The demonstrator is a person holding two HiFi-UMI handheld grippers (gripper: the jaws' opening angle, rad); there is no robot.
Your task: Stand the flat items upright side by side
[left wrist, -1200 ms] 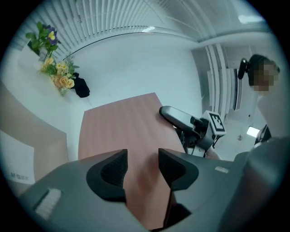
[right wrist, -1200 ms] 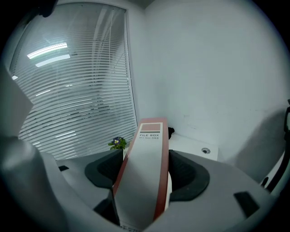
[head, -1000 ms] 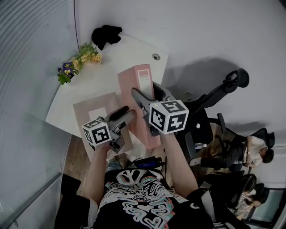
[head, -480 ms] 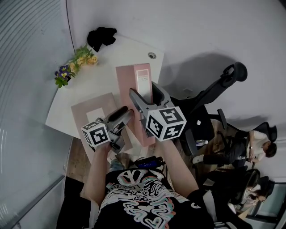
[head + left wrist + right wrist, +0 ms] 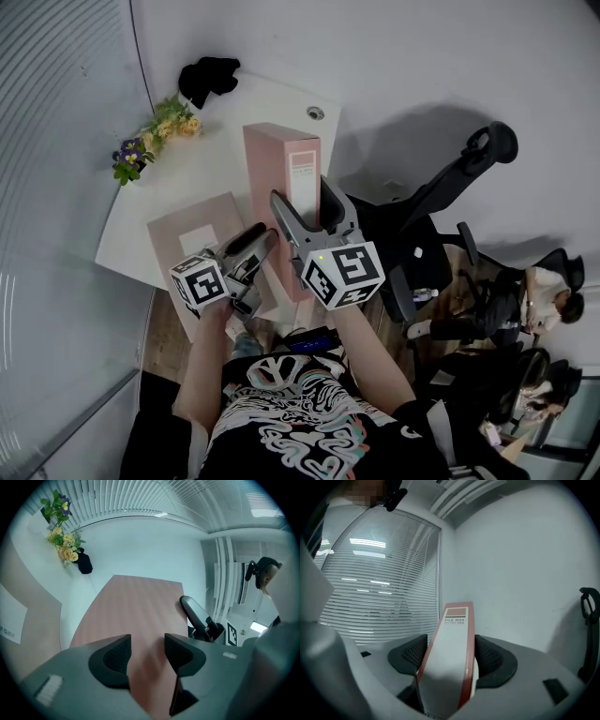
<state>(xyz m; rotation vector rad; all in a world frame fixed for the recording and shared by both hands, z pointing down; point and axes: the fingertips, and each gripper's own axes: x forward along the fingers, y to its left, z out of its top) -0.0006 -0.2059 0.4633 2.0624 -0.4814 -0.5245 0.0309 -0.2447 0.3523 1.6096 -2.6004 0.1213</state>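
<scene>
Far left on the white table: bunch of yellow and purple flowers, black crumpled object just behind it at the table's far corner. Next right, flat pale-pink file box with white label lies on its broad face at the near edge of the table. Left gripper sits over the flat box's right edge, tips toward the second box. In the left gripper view the left gripper has its jaws apart at a medium gap, pads clamping nothing; only the second box's broad pink face shows through the gap. Can't tell if the tips touch that face. The second pink cardboard file box is up on edge just right of the flat one, with its white-labelled spine facing up and its broad face to the left. Can't tell whether its lower edge is on the table. Right gripper is clamped across its near end; in the right gripper view both pads press on the box's sides, spine running away between them. Round grommet is in the table's far right corner. Black office chair stands on the floor, right of the table.
</scene>
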